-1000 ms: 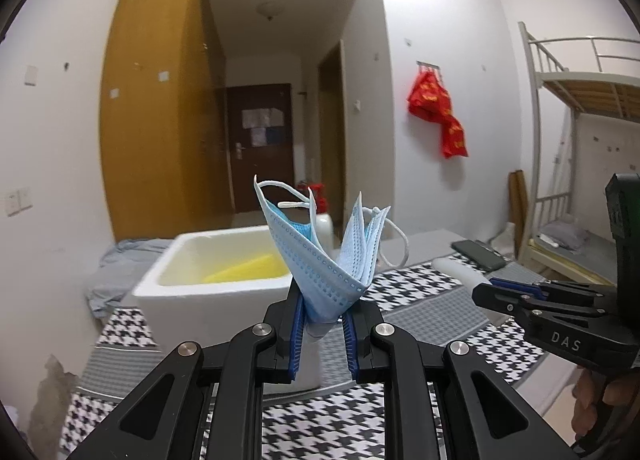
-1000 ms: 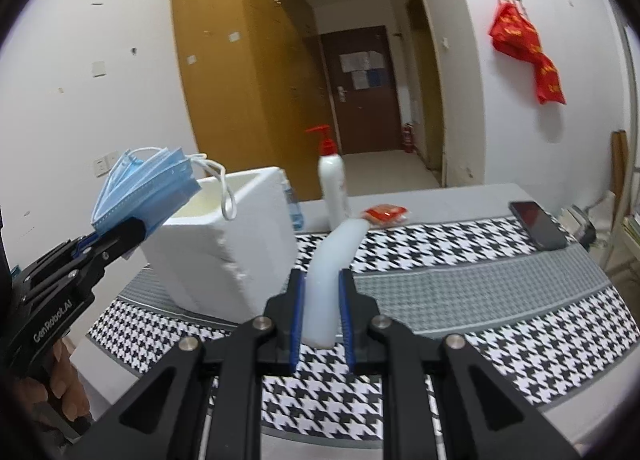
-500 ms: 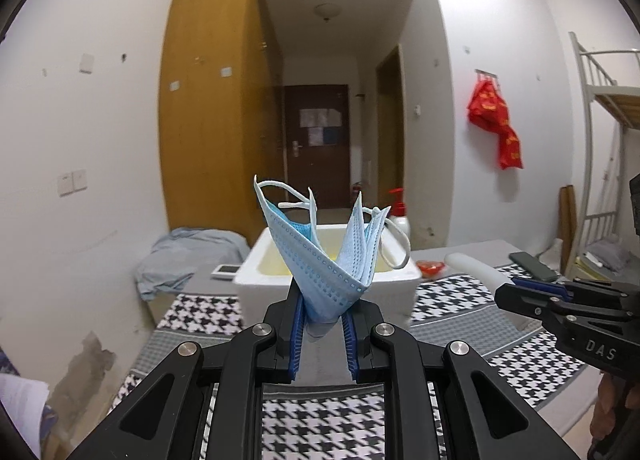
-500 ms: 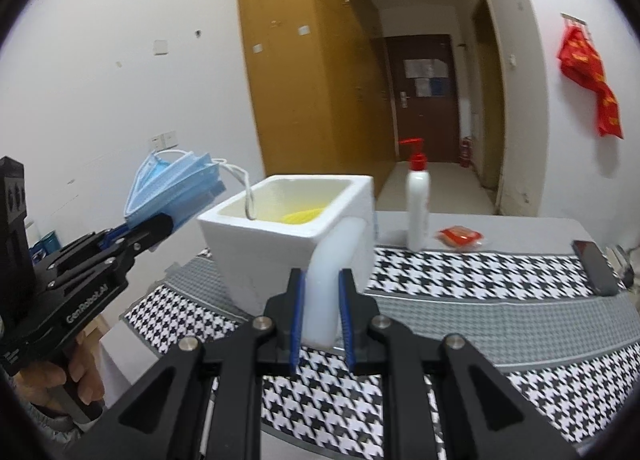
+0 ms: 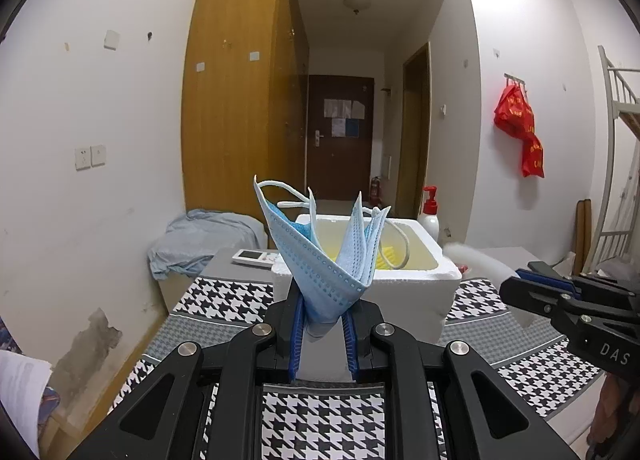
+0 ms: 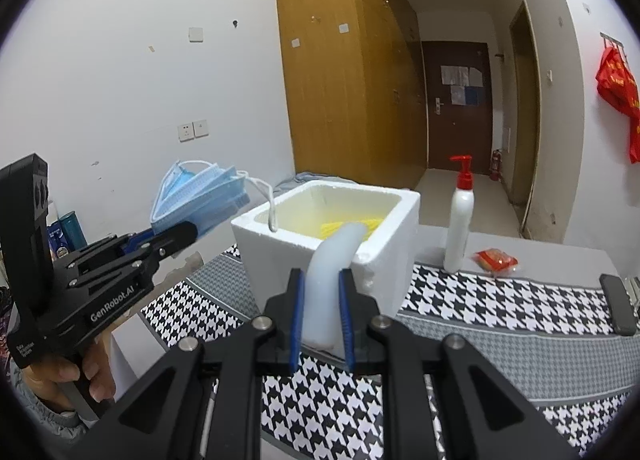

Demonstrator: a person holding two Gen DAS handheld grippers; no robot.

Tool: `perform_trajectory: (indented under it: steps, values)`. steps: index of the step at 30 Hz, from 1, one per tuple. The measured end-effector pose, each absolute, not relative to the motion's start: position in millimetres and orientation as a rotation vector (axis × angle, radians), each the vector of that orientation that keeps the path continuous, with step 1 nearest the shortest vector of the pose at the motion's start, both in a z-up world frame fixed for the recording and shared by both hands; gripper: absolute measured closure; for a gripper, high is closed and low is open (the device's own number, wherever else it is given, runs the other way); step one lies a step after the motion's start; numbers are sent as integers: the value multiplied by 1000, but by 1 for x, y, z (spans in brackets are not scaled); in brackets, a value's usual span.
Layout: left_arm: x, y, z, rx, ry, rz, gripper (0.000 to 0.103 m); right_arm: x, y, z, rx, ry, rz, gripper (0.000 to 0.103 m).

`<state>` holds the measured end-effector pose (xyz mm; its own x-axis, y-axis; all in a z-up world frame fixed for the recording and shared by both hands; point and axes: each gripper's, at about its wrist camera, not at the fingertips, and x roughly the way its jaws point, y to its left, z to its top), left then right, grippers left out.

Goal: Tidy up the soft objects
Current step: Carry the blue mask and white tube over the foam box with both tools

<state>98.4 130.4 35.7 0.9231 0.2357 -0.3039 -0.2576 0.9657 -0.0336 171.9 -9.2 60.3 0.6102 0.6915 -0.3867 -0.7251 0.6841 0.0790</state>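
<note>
My left gripper (image 5: 322, 320) is shut on a bunch of blue face masks (image 5: 332, 260), whose ear loops stick up and dangle. From the right wrist view, the same masks (image 6: 200, 196) hang just left of the white foam box (image 6: 280, 256), one loop drooping over its rim. My right gripper (image 6: 322, 308) is shut on a soft white foam strip (image 6: 332, 268) that bends forward over the box's near edge. A yellow sponge (image 6: 340, 226) lies inside the box. In the left wrist view the foam box (image 5: 416, 280) stands straight ahead, with the right gripper (image 5: 520, 280) and its white strip (image 5: 476, 260) at the right.
A houndstooth cloth (image 6: 500, 308) covers the table. A white pump bottle (image 6: 460, 224), a red packet (image 6: 496, 260) and a dark phone (image 6: 618, 308) lie right of the box. A white remote (image 5: 256, 258) and a rumpled grey cloth (image 5: 200, 236) sit beyond the table's left end.
Both grippers have swung left, so the foam box has shifted toward the middle of each view. The masks and the white strip now sit close over the box rim. Both grips are unchanged.
</note>
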Motion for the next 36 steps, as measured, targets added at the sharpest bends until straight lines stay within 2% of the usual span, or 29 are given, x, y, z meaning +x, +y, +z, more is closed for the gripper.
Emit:
perform_trajectory:
  steps: [36]
  values:
    - [151,159,47,-53,308,233,84,247,41,72,-123,473,822,83]
